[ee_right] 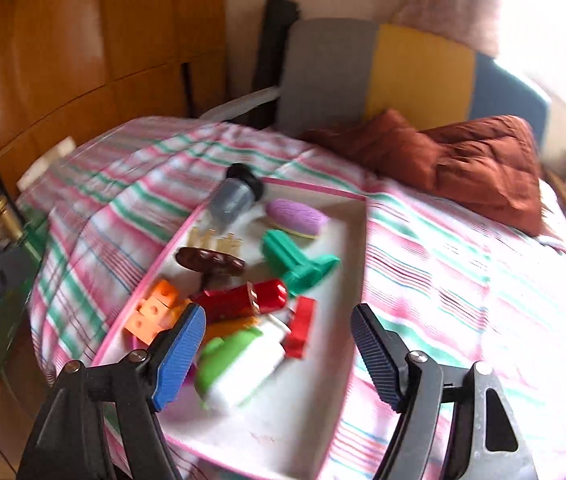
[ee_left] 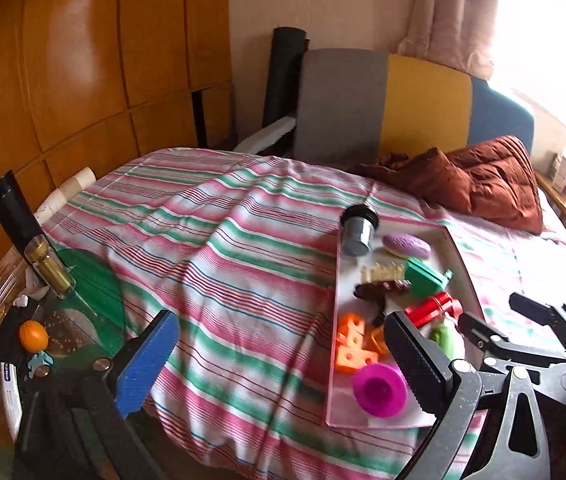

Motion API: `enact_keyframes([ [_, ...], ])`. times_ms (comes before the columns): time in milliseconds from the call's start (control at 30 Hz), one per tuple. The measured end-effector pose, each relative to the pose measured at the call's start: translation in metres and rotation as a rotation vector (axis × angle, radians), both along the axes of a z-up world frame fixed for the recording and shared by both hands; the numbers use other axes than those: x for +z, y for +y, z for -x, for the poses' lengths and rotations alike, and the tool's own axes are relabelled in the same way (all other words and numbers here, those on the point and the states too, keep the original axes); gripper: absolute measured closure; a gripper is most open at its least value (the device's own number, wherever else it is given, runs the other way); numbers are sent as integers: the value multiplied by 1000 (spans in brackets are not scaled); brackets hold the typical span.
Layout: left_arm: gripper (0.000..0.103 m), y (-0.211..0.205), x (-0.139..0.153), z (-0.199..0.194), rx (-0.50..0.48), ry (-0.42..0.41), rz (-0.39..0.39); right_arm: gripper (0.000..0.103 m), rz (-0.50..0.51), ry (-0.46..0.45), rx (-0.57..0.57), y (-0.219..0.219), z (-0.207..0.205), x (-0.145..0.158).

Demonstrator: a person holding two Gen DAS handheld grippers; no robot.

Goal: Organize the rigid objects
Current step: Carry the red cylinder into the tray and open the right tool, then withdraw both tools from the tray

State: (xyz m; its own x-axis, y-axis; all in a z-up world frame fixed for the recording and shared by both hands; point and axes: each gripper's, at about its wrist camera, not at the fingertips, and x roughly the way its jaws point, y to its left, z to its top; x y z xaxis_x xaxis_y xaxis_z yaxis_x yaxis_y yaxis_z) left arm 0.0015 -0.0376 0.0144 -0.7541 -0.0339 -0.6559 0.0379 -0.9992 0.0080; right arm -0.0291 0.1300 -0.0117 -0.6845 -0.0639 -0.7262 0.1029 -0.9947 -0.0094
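Note:
A pink-rimmed white tray (ee_left: 461,258) (ee_right: 319,408) lies on the striped bed. It holds a grey jar with a black lid (ee_left: 357,230) (ee_right: 235,198), a purple oval piece (ee_left: 407,246) (ee_right: 297,216), a green block (ee_left: 427,278) (ee_right: 297,266), a red cylinder (ee_left: 433,308) (ee_right: 243,302), orange blocks (ee_left: 353,346) (ee_right: 153,314), a magenta cup (ee_left: 379,390) and a green-and-white toy (ee_right: 239,364). My left gripper (ee_left: 283,368) is open over the bed, left of the tray. My right gripper (ee_right: 279,354) is open, just above the green-and-white toy, and shows in the left wrist view (ee_left: 523,324).
A striped sheet (ee_left: 223,248) covers the bed, with a brown quilt (ee_left: 483,176) (ee_right: 463,168) near the headboard. At the left a glass side table (ee_left: 95,292) carries a bottle (ee_left: 49,266), oranges (ee_left: 33,334) and clutter. Wooden wardrobe doors (ee_left: 83,60) stand behind.

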Motion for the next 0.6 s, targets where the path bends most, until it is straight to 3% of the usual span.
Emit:
enact_keyframes([
  [300, 1, 30, -14, -19, -60, -1, 26, 27, 14, 5, -104, 15, -34, -3],
  [600, 5, 37, -17, -29, -98, -3, -2, 27, 13, -1, -138, 21, -46, -6],
])
